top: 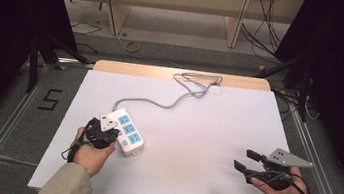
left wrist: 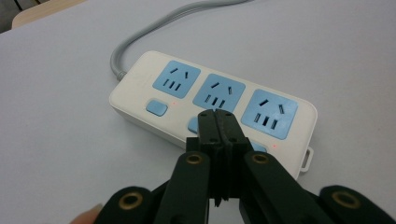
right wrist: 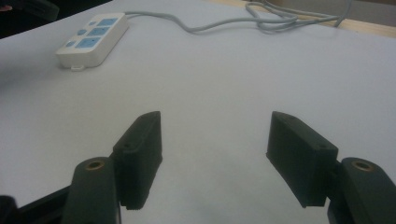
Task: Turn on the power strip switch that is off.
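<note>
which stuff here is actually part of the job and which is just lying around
In the job, likely:
power strip, its middle switch under the shut left gripper
its grey cord

Lying about or idle:
right gripper, open over bare table
loose cables on the floor beyond

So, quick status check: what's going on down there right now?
Left gripper shut, tips at white power strip with blue sockets, middle switch. Right gripper open, idle.

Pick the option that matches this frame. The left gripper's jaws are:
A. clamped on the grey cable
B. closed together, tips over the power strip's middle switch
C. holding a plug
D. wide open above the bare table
B. In the left gripper view the left gripper has its jaws pressed together, tips over the middle blue switch of the power strip.
</note>
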